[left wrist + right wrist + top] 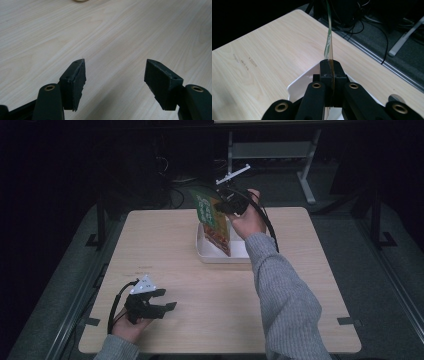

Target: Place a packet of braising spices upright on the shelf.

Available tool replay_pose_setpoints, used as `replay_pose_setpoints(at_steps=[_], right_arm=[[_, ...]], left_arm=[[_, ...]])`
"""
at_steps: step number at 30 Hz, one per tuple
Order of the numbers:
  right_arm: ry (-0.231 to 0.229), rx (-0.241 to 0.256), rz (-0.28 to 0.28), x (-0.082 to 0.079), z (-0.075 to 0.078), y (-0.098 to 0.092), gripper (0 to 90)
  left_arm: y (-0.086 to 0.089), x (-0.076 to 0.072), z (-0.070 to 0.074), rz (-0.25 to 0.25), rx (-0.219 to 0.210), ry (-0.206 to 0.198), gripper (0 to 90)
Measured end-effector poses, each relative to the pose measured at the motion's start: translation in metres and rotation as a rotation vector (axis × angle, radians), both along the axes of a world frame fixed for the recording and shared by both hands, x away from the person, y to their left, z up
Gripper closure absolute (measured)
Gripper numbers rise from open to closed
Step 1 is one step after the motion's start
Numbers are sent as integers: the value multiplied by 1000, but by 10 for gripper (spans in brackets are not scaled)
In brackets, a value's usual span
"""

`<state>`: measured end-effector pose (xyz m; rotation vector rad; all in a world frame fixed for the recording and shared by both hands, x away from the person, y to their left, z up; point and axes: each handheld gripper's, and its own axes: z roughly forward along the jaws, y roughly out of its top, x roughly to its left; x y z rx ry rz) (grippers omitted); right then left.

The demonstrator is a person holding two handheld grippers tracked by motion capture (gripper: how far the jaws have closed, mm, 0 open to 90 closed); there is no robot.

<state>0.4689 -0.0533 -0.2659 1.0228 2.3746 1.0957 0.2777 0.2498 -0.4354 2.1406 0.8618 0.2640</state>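
We are holding the thin, floppy packet [214,220] by its edge, right gripper [329,65] fingers clamped; left gripper [115,77] fingers are apart.

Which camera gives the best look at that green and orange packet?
The high view: the packet shows its printed face, held over the white tray. The right gripper view shows it edge-on between closed fingers.
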Motion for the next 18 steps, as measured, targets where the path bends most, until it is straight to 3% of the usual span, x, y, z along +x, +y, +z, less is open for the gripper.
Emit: replay_pose_setpoints(at_steps=[18], right_arm=[[108,12,-15,-8,-8,-25,892]], left_arm=[[-1,0,0,-5,4,2,330]])
